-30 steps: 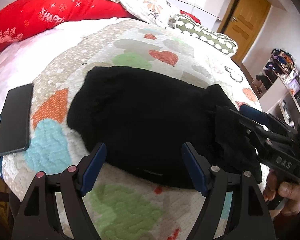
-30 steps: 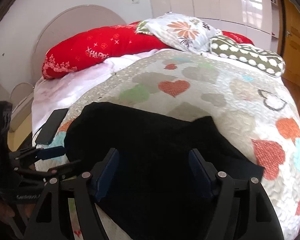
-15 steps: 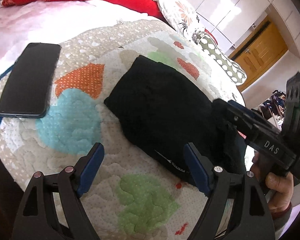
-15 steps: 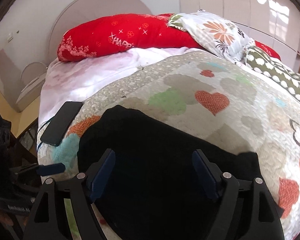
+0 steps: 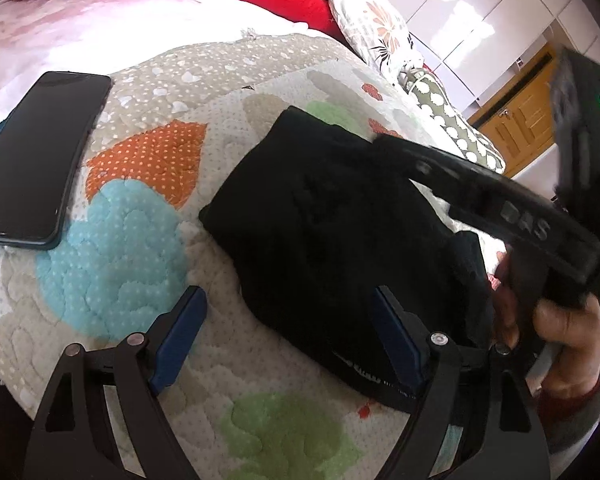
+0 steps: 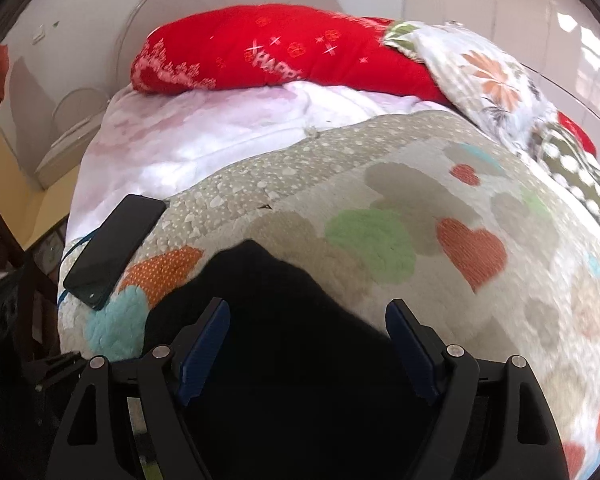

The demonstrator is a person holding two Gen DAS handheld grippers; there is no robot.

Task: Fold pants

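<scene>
Pants: the black pants (image 5: 332,240) lie on the quilt (image 5: 148,216) as a compact, thick bundle, near the quilt's front edge and a little right of its middle; a waistband or hem with small pale lettering faces that edge.
Fold so far: my judgement is that most of the folding is done, since the bundle is short and layered with no leg trailing out.
Loose part: at the bundle's right side some cloth looks bunched and less flat, partly hidden behind the right claw; I cannot tell how tidy it is.
Left claw: the left claw (image 5: 288,336) stands wide apart, its jaws just having opened further; one blue pad is over bare quilt, the other over the pants' near edge, nothing pinched.
Right claw: the right claw (image 6: 308,344) is also spread wide and empty, with black cloth below and between its jaws but not pressed.
Left to do: likely only a last smoothing or squaring of the right side, if anything.
Nearby: a phone (image 5: 40,160) lies at the quilt's left edge, well apart from the pants; a red pillow (image 6: 268,48) sits at the far end of the bed.
</scene>
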